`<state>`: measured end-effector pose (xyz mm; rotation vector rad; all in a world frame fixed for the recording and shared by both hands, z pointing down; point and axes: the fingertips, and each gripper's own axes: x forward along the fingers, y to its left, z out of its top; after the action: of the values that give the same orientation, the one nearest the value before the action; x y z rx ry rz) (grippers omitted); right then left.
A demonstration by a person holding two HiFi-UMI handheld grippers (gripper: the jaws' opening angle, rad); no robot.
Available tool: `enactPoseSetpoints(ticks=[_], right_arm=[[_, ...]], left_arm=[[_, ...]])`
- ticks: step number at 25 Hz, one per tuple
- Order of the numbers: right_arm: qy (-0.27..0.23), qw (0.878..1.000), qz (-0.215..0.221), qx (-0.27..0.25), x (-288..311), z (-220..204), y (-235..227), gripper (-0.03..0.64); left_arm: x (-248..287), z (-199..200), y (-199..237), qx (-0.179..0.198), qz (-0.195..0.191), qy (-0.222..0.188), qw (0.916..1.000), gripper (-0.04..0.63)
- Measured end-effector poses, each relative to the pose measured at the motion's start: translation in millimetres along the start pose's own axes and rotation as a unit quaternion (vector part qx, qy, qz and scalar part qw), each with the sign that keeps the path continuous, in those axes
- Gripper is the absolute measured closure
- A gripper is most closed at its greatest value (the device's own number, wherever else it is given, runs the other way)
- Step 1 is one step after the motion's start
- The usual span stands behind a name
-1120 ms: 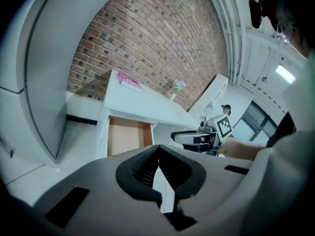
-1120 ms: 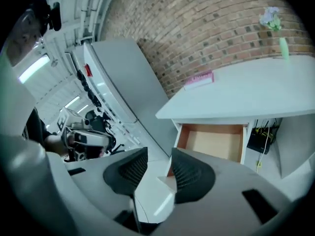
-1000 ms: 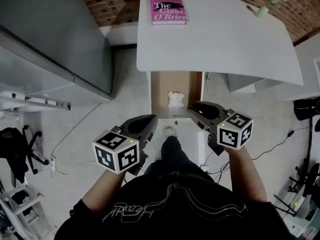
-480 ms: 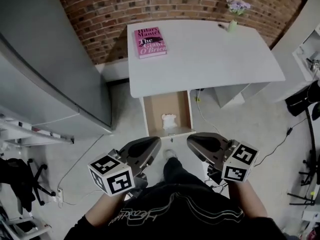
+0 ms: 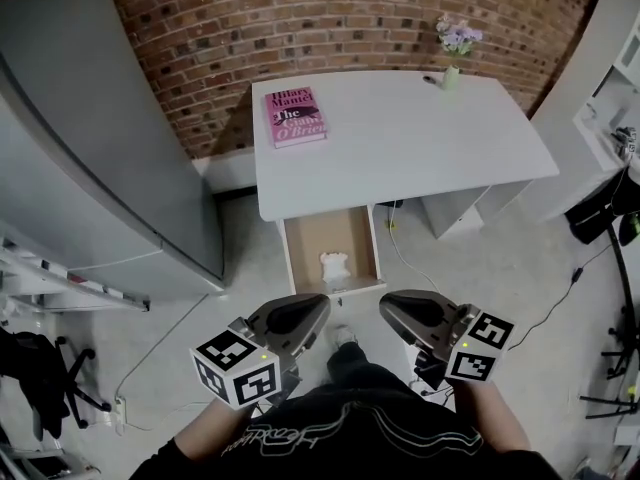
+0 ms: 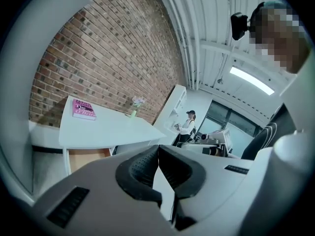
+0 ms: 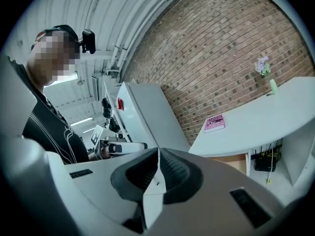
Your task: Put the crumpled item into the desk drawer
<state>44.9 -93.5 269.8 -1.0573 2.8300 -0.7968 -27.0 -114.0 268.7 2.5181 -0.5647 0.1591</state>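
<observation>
A red brick wall [image 5: 330,18] is seen behind the scene, with a tall grey metal cabinet [image 5: 90,138] on the left. Against the wall stands a white, flat-topped desk [image 5: 420,138], and below its front edge a brown wooden drawer [image 5: 308,240] is pulled out and stands open. A pink paperback book [image 5: 296,116] lies on the left part of the desk top.

The left gripper [image 5: 315,306] and the right gripper [image 5: 390,306] are held side by side close to the person's body, on the near side of the drawer front and apart from it. In each gripper view the jaws are pressed together at the tips, and nothing is gripped between them.

The white crumpled item [image 5: 334,266] lies inside the drawer, near its front wall, and is touched by neither gripper. A small green vase of pale purple flowers [image 5: 452,73] stands at the far right of the desk.

The placing is judged to be done. Only the shutting of the drawer could be left, and that is not asked for by the task.
</observation>
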Motion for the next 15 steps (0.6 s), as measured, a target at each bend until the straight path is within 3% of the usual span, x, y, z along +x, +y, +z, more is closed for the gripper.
enactPoseSetpoints(ticks=[15], right_arm=[[0.014,1.0,-0.008,0.005,3,-20,-7,0.569]], left_arm=[[7,-20,9,-0.008,0.006,0.011,0.9999,0.574]])
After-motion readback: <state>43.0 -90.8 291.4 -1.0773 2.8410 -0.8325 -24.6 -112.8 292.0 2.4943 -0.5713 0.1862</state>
